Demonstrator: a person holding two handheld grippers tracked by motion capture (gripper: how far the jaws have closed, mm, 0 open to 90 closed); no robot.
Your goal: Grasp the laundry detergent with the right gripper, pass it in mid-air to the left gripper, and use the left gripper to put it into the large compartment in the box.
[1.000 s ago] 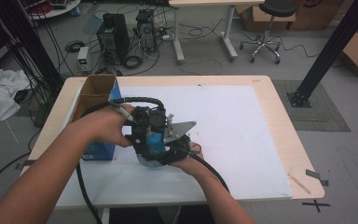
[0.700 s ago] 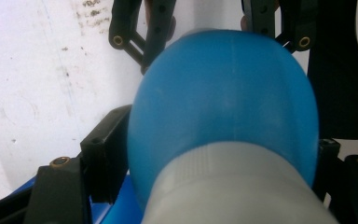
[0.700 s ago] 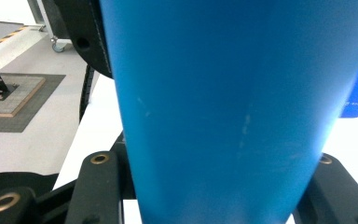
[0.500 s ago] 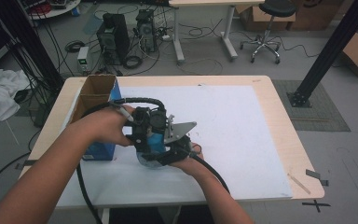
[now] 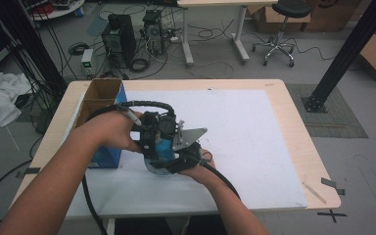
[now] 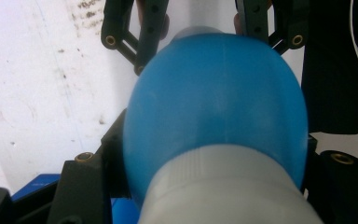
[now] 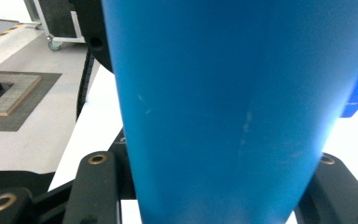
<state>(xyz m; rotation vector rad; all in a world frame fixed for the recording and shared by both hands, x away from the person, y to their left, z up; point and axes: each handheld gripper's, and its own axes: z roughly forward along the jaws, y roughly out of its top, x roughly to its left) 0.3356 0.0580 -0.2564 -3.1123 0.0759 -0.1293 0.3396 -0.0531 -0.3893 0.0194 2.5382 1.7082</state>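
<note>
Where both tools point(image 5: 164, 147) clamp, seemingly smooth blue bottle point(image 6: 214, 107).

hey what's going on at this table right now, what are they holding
A person at the white-covered table holds a blue bottle with a pale grey cap between two hand-held grippers. The left gripper has just been closing its jaws, which now clamp the bottle near its cap end. The right gripper grips the blue body. An open cardboard box with a blue side stands at the table's left.
</note>
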